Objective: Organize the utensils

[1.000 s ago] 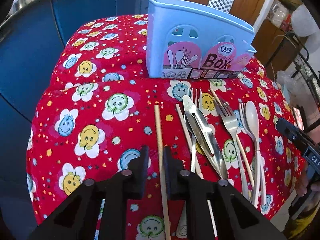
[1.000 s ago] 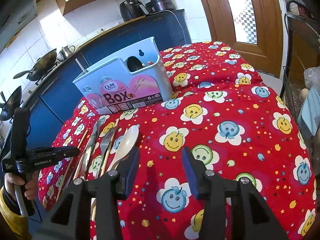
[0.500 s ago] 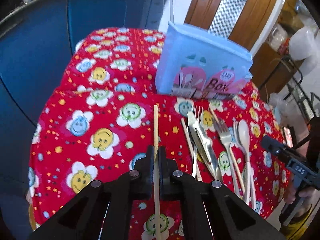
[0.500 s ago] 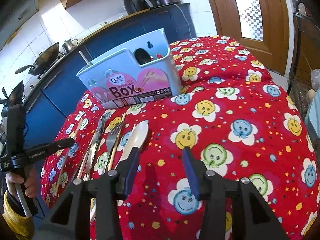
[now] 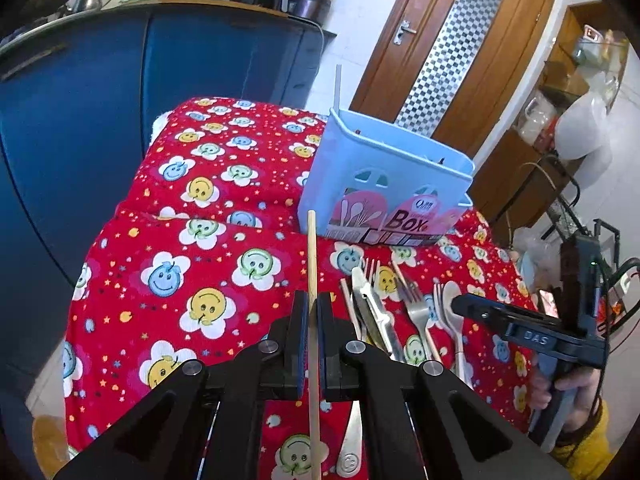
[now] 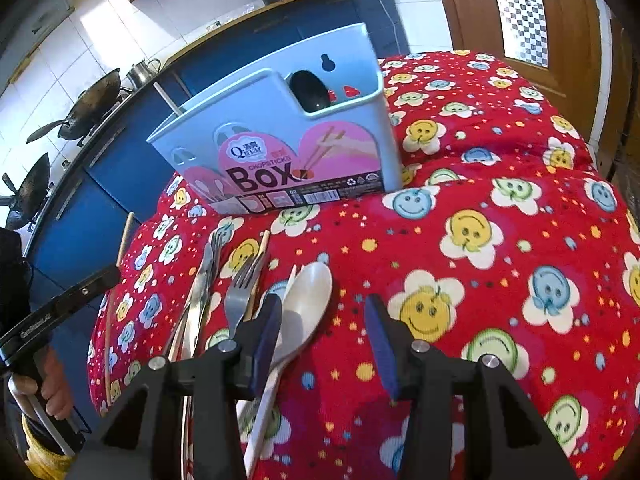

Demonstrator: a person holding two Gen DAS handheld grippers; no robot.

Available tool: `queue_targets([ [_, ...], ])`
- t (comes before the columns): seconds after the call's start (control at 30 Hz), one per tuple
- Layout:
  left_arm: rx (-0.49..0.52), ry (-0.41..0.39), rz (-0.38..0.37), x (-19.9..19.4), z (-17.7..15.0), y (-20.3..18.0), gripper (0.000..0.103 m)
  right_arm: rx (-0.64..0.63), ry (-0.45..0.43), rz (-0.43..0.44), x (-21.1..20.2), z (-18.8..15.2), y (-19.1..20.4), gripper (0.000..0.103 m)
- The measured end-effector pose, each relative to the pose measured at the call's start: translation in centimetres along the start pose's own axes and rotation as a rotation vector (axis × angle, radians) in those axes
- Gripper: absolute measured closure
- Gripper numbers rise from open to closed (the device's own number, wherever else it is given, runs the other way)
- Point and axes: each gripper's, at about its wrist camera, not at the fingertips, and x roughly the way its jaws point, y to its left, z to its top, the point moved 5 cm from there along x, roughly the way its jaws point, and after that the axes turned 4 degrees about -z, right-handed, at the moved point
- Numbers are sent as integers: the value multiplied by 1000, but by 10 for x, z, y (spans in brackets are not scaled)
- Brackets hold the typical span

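Gripping the chopstick (image 5: 311, 264) near its middle, your left tongs (image 5: 311, 320) are closed on it, its tip aimed at the box (image 5: 380, 184). Lift until the lower end clears the box rim, tilt it upright, then lower it in beside the stick already standing there. Your right tongs (image 6: 322, 340) are open, hovering over the spoon (image 6: 306, 304); forks (image 6: 244, 292) lie beside it on the surface (image 6: 500, 280)

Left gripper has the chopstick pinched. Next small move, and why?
Probably carry it forward and up toward the blue box. The left gripper is shut on the wooden chopstick, whose tip points at the box's near left corner, below the rim. The right gripper is open beside the white spoon, holding nothing.
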Motion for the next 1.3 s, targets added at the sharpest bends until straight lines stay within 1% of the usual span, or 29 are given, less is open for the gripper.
queue_targets([
  [0.07,-4,-9,-11,-1,2,-2,99,-7,0,-8,3,2,1,57],
  [0.13,-7,-18,-25,-2,3,-4,99,-16,-3,-17,4,4,2,59],
  [0.2,-7,-27,-34,-3,4,-7,99,-22,-5,-26,6,5,2,68],
  [0.23,-7,-34,-40,-4,5,-9,99,-23,-6,-27,6,6,2,71],
  [0.3,-6,-44,-47,-5,7,-12,99,-21,-4,-23,7,6,1,87],
  [0.37,-2,-57,-50,-6,9,-16,99,-15,-7,3,7,7,0,95],
  [0.43,2,-67,-52,-8,12,-18,99,-20,-18,19,4,7,2,96],
  [0.53,3,-88,-60,-10,15,-23,99,-22,-59,43,-7,8,5,97],
  [0.7,18,-153,-52,-17,24,-34,99,-29,-165,68,-38,15,11,98],
  [0.83,40,-205,-55,-20,36,-46,99,-50,-293,28,-67,21,16,98],
  [0.93,62,-253,-46,-21,47,-55,99,-58,-370,1,-86,27,19,98],
  [1.1,90,-352,-38,-24,73,-68,99,-45,-471,-25,-110,47,17,98],
  [1.3,130,-491,-13,-25,113,-85,99,-68,-583,-85,-135,83,13,98],
])
